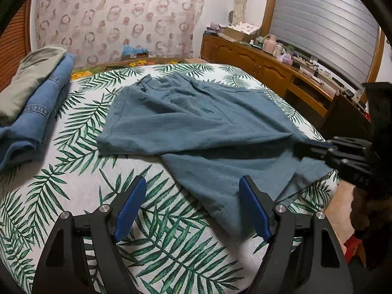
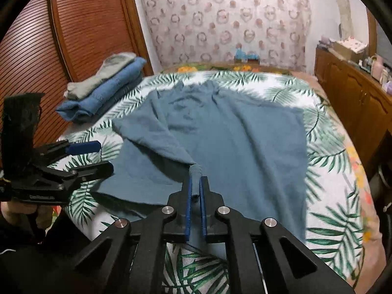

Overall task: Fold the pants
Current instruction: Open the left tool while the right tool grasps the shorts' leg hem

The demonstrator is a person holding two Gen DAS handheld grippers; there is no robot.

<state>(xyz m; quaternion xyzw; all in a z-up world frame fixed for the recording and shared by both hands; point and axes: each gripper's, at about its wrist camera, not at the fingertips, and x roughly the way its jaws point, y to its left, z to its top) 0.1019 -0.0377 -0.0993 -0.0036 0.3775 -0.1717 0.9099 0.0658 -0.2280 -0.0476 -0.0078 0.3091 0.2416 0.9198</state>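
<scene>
At the far left of the bed (image 1: pixel 80 210), against the slatted wooden wardrobe door (image 2: pixel 80 24), sits a stack of folded clothes: a grey-green garment (image 1: pixel 29 78) on top of folded blue jeans (image 1: pixel 36 115). The bed carries a white cover printed with green palm leaves.

The left gripper (image 1: pixel 192 205) hovers low over the near edge of the bed, its jaws standing wide apart with nothing between the blue pads (image 1: pixel 129 210). The left pad is above bare cover; the right pad is over the hem of the nearer trouser leg. In the right wrist view a hand (image 2: pixel 19 210) holds this gripper's handle at the lower left.

The teal pants (image 1: pixel 196 122) lie spread across the middle of the bed, waistband towards the far side, legs reaching towards the near edge. One leg is pulled over at an angle, forming a ridge of cloth that runs to the right gripper.

The right gripper (image 2: pixel 194 188) has its jaws closed on a bunched fold of the pants, the fabric pinched between the two blue pads and rising a little from the bed. In the left wrist view it comes in from the right edge, level with the pants.

Behind the bed hangs a pale curtain (image 1: pixel 117 17) with a ring pattern. At the far right runs a wooden sideboard (image 1: pixel 259 61) crowded with small items, below a closed roller shutter (image 1: pixel 325 22).
</scene>
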